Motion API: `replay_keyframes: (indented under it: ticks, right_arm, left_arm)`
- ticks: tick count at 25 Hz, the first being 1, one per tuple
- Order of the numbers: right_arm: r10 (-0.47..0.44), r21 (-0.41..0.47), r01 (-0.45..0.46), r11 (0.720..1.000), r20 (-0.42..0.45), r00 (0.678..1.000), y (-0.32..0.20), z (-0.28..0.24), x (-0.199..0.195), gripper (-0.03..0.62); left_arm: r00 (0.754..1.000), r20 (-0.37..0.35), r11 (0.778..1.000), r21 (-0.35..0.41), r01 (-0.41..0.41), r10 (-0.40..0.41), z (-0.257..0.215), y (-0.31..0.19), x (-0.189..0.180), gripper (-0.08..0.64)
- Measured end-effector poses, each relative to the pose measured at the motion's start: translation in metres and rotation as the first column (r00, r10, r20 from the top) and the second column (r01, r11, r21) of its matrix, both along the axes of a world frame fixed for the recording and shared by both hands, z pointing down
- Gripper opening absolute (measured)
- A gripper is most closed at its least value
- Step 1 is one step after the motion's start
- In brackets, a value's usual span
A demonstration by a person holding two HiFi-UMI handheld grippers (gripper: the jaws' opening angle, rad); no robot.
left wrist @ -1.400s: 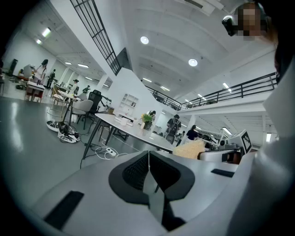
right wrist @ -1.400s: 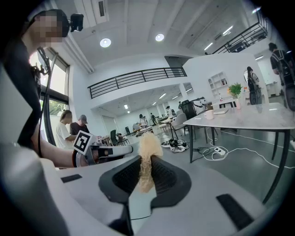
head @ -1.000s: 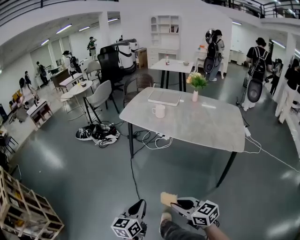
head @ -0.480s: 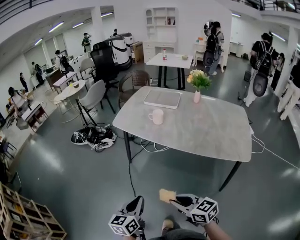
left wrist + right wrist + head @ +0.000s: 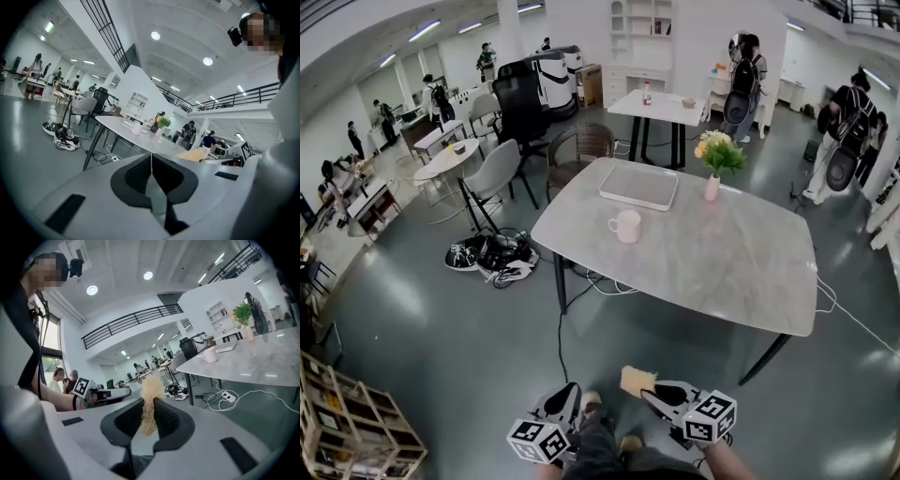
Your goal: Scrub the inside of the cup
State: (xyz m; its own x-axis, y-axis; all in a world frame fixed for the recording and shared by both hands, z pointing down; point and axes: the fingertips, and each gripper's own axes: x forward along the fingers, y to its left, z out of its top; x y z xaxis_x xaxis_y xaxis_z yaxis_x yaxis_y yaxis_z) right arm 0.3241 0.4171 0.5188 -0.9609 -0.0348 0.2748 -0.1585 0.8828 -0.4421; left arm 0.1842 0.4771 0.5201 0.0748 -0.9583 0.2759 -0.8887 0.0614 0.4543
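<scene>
A white cup (image 5: 627,226) with a handle stands on the grey table (image 5: 731,272), far ahead of both grippers; it also shows small in the left gripper view (image 5: 136,129) and as the cup (image 5: 209,354) in the right gripper view. My right gripper (image 5: 645,392) is shut on a tan sponge (image 5: 637,380), whose edge sticks up between the jaws (image 5: 150,401). My left gripper (image 5: 570,396) is shut with nothing in it, its pads pressed together (image 5: 151,174). Both are held low, near the person's legs, short of the table.
On the table lie a white tray (image 5: 638,186) and a vase of flowers (image 5: 713,171). Cables and a power strip (image 5: 609,278) lie on the floor under it, bags (image 5: 492,258) to its left. Chairs, small tables and several people stand further back. A wooden crate (image 5: 347,427) is at left.
The table and cup have come nearer in the head view as the person walks toward them. Both grippers keep their place at the bottom, the right still holding the sponge.
</scene>
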Motion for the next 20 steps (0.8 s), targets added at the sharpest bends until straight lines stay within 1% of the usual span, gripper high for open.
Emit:
replay_keyframes:
  ticks: [3, 6, 8, 11, 14, 16, 20]
  right_arm:
    - [0.0, 0.009, 0.0, 1.0, 0.008, 1.0, -0.015, -0.004, -0.01, 0.064]
    - [0.027, 0.001, -0.027, 1.0, -0.003, 1.0, -0.038, 0.0, -0.018, 0.064]
    - [0.059, -0.011, -0.06, 0.998, -0.012, 0.998, -0.055, 0.002, -0.024, 0.064]
    - [0.113, -0.028, -0.114, 0.993, -0.02, 0.993, -0.086, 0.002, -0.036, 0.064]
    - [0.141, -0.023, -0.142, 0.99, -0.018, 0.99, -0.117, -0.001, -0.059, 0.064]
    - [0.171, -0.022, -0.171, 0.985, -0.01, 0.985, -0.142, -0.006, -0.076, 0.064]
    - [0.196, -0.031, -0.196, 0.98, 0.013, 0.98, -0.175, -0.012, -0.115, 0.064]
  left_arm:
    - [1.0, -0.015, 1.0, -0.002, -0.003, 0.003, 0.002, -0.024, -0.011, 0.018]
    - [0.998, -0.015, 0.998, 0.005, -0.061, 0.062, 0.002, -0.058, -0.015, 0.018]
    - [0.994, -0.018, 0.994, -0.002, -0.109, 0.109, 0.004, -0.081, -0.02, 0.018]
    - [0.987, -0.033, 0.988, -0.01, -0.157, 0.157, 0.008, -0.12, -0.035, 0.018]
    - [0.975, -0.016, 0.975, 0.012, -0.223, 0.223, -0.001, -0.16, -0.052, 0.018]
    - [0.964, 0.002, 0.964, 0.013, -0.265, 0.265, -0.005, -0.184, -0.063, 0.018]
    - [0.951, -0.005, 0.951, -0.001, -0.31, 0.31, -0.002, -0.222, -0.091, 0.018]
